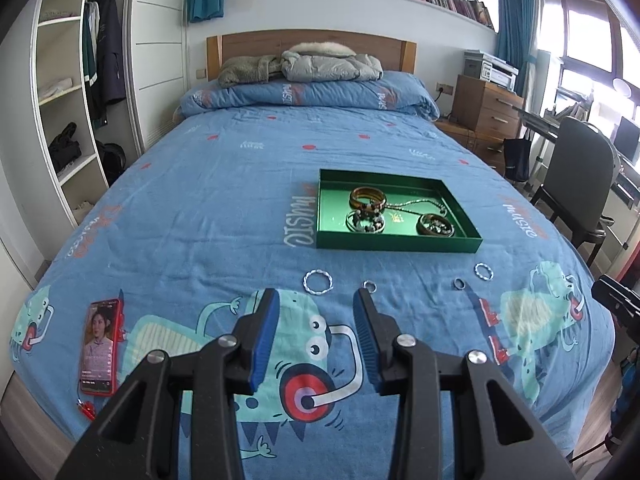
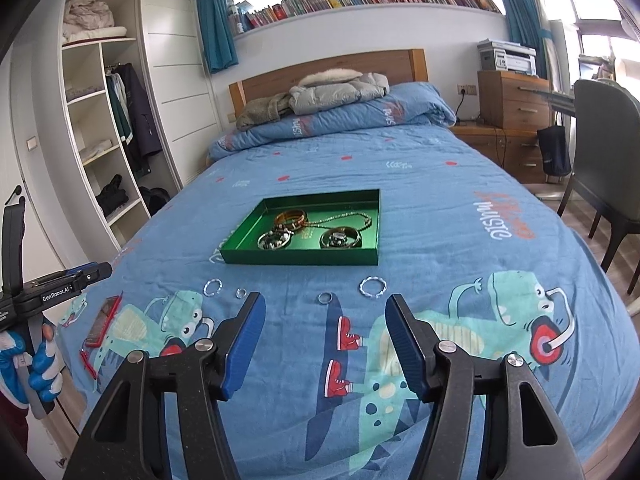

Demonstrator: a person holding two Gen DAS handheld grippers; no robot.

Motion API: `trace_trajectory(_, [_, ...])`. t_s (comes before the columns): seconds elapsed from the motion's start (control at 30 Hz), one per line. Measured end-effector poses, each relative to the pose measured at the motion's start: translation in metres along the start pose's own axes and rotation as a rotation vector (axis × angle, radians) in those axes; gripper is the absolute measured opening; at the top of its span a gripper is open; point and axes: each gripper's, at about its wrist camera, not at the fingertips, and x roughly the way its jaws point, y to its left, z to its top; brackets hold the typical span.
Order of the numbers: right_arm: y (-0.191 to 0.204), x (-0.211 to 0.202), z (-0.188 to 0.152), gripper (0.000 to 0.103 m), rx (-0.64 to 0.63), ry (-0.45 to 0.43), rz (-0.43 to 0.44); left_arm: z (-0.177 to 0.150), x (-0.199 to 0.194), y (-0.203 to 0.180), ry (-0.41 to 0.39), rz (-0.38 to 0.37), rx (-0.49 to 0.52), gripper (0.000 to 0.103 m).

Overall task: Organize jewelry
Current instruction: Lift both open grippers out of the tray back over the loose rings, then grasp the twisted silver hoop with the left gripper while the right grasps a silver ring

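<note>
Our left tool (image 1: 316,300) and right tool (image 2: 325,304) both hang spread and empty over the blue bedspread (image 1: 200,208). Ahead of us the green tray (image 2: 240,257) lies on the bed, holding bangles (image 1: 368,198) and a beaded necklace (image 2: 344,218). Four loose rings lie in a row just before the tray: a twisted ring (image 1: 318,282), a small ring (image 1: 369,286), a dark ring (image 1: 459,283) and another twisted ring (image 1: 483,271).

I count four rings lying loose on the bedspread (image 1: 224,200): two larger twisted ones (image 1: 318,282) (image 1: 484,271) and two small ones (image 1: 369,286) (image 1: 459,283). One green tray (image 1: 400,245) holds three bangles (image 1: 368,198) (image 1: 365,221) (image 1: 436,225) and one beaded necklace (image 1: 420,203). One red phone (image 1: 99,346) lies on the bed.
</note>
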Motion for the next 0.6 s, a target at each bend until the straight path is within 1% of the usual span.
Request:
trace_trajectory(0.2, [0.000, 0.039, -0.008, 0.057, -0.004, 0.056, 0.011, -0.009, 0.045, 0.007, 0.060, -0.011, 0.002, 0.036])
trace_trajectory(0.43, [-0.003, 0.095, -0.018, 0.048, -0.006, 0.134, 0.019, -0.013, 0.104, 0.019, 0.123, -0.014, -0.019, 0.036])
trace_trajectory(0.6, [-0.004, 0.137, -0.022, 0.047, -0.007, 0.187, 0.028, -0.009, 0.146, 0.025, 0.153, -0.033, -0.037, 0.036])
